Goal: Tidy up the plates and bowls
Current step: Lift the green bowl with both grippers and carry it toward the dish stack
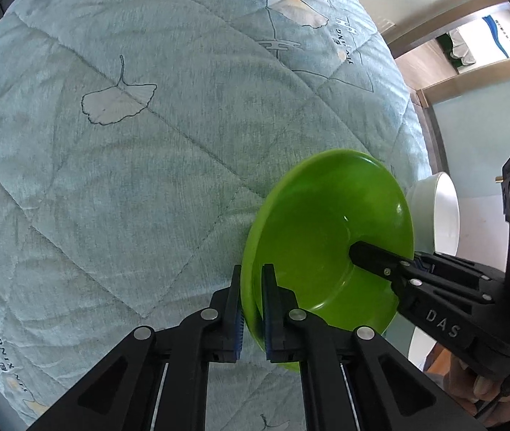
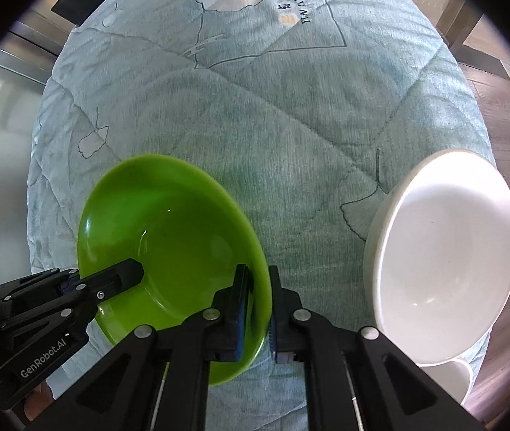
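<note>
The left gripper (image 1: 252, 309) sits nearest its camera, jaws closed narrow on the rim of the green plate (image 1: 319, 251); the right gripper (image 2: 258, 309) pinches the opposite rim the same way. Holding both edges probably keeps the wide, shallow dish level for a two-handed lift off the soft quilt (image 1: 129, 179). The plate lies on the quilt, with a white bowl (image 2: 445, 262) near its right, apart from it, likely where it will be stacked.

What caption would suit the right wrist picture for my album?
Both grippers pinch opposite rims of a green plate beside a white bowl.
</note>
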`<action>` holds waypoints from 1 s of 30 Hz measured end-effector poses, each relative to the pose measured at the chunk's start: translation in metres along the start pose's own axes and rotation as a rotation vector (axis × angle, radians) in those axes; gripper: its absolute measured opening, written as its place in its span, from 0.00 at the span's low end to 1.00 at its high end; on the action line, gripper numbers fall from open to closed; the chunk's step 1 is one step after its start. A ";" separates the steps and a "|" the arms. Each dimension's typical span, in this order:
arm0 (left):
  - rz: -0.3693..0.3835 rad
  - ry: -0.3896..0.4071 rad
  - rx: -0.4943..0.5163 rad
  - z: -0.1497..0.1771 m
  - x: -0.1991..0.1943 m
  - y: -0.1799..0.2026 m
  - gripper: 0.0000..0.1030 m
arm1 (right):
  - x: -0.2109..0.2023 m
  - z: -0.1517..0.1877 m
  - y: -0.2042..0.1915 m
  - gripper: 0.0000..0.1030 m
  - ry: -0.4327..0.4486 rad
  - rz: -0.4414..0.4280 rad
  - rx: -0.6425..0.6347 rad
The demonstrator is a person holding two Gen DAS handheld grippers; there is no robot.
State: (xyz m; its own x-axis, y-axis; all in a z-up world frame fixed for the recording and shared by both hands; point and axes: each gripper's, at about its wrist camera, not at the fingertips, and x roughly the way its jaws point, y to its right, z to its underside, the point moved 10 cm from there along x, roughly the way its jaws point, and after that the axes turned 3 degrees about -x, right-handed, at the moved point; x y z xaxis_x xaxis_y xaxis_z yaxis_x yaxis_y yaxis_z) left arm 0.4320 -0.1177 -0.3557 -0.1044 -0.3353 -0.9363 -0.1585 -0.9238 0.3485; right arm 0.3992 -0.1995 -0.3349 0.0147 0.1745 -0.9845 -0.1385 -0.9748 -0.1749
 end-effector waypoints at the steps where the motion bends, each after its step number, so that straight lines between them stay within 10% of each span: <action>1: -0.003 -0.005 0.005 0.002 0.000 0.001 0.05 | -0.001 0.000 -0.001 0.07 0.001 -0.004 0.005; 14: -0.041 0.139 0.060 0.035 -0.118 0.041 0.04 | -0.106 0.026 -0.019 0.06 0.172 -0.057 -0.013; 30: 0.009 0.290 0.171 0.213 -0.267 0.146 0.03 | -0.268 0.168 -0.021 0.05 0.408 -0.043 -0.057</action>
State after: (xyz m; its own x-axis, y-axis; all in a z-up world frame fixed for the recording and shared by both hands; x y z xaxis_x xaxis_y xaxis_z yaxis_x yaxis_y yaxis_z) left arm 0.2272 -0.1238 -0.0453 0.1735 -0.4050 -0.8977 -0.3234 -0.8844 0.3365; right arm 0.2313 -0.2025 -0.0654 0.4127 0.1570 -0.8973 -0.0745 -0.9759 -0.2050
